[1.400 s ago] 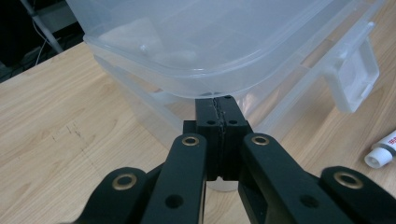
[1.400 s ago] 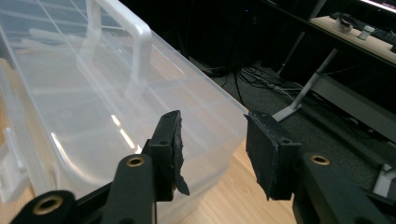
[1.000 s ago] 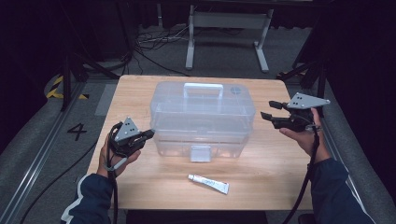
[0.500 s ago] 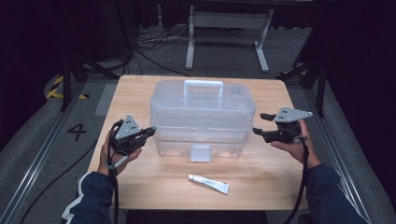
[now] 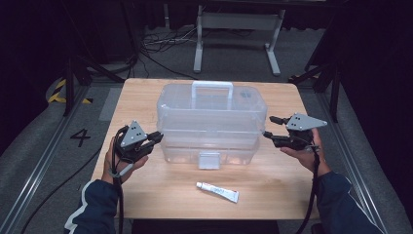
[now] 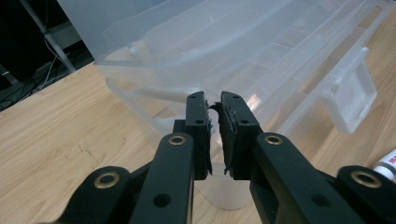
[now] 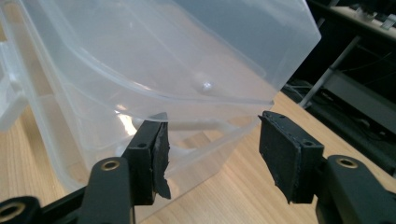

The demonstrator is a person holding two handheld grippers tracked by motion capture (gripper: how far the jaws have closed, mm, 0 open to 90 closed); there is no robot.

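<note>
A clear plastic storage box (image 5: 212, 122) with a white handle stands closed in the middle of the wooden table (image 5: 272, 185). My left gripper (image 5: 156, 136) points at the box's left end, close to its lower rim. In the left gripper view the box (image 6: 233, 46) sits just beyond the left gripper (image 6: 214, 105); its jaws have just been opening to a narrow gap with nothing in it. My right gripper (image 5: 268, 127) is at the box's right end. Its jaws have just been closing, but the right gripper (image 7: 212, 123) still stands wide, with the box's corner (image 7: 163, 56) just ahead and untouched.
A small white tube (image 5: 217, 191) lies on the table in front of the box, and its end (image 6: 387, 163) shows in the left gripper view. The box's front latch (image 5: 208, 160) faces the person. Metal stands and cables are on the dark floor behind the table.
The right gripper has come down and inward from above the box's right side to level with its right end. The left hand has stayed at the box's left end.
</note>
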